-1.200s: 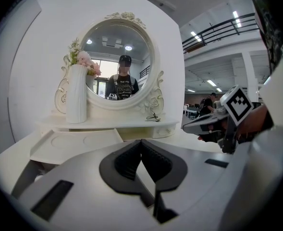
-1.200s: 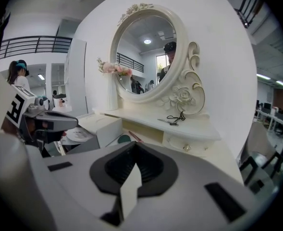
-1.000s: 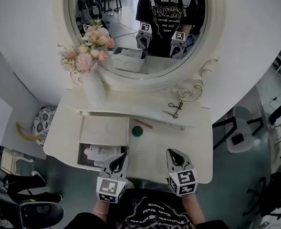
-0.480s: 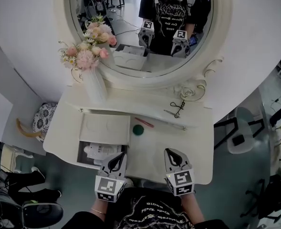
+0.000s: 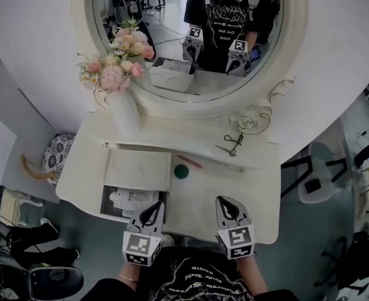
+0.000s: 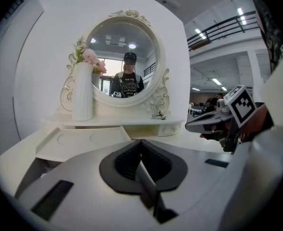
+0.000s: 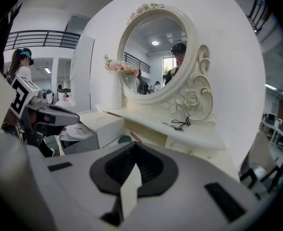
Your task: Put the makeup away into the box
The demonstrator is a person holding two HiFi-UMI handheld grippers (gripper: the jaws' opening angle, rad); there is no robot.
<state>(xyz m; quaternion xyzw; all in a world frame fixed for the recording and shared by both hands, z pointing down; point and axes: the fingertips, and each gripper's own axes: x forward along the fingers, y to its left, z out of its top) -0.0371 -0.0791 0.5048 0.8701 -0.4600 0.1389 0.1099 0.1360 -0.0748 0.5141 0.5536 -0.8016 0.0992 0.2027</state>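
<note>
The white box (image 5: pixel 112 213) stands open at the table's left with papers inside, its lid (image 5: pixel 138 170) lying flat behind it. A round green compact (image 5: pixel 181 171) and a red pencil (image 5: pixel 188 162) lie on the table top (image 5: pixel 203 196) right of the lid. An eyelash curler (image 5: pixel 233 144) rests on the raised shelf. My left gripper (image 5: pixel 150 214) hovers at the box's near right corner, shut and empty. My right gripper (image 5: pixel 227 207) is beside it over bare table, also shut and empty. In the right gripper view the compact (image 7: pixel 125 139) shows just beyond the right gripper (image 7: pixel 135 146).
A white vase (image 5: pixel 124 115) of pink flowers stands at the shelf's left under the round mirror (image 5: pixel 190 36). A thin white stick (image 5: pixel 225 163) lies along the shelf's front. The table's front edge (image 5: pixel 259 236) is near the grippers. A dark chair (image 5: pixel 46 281) sits at lower left.
</note>
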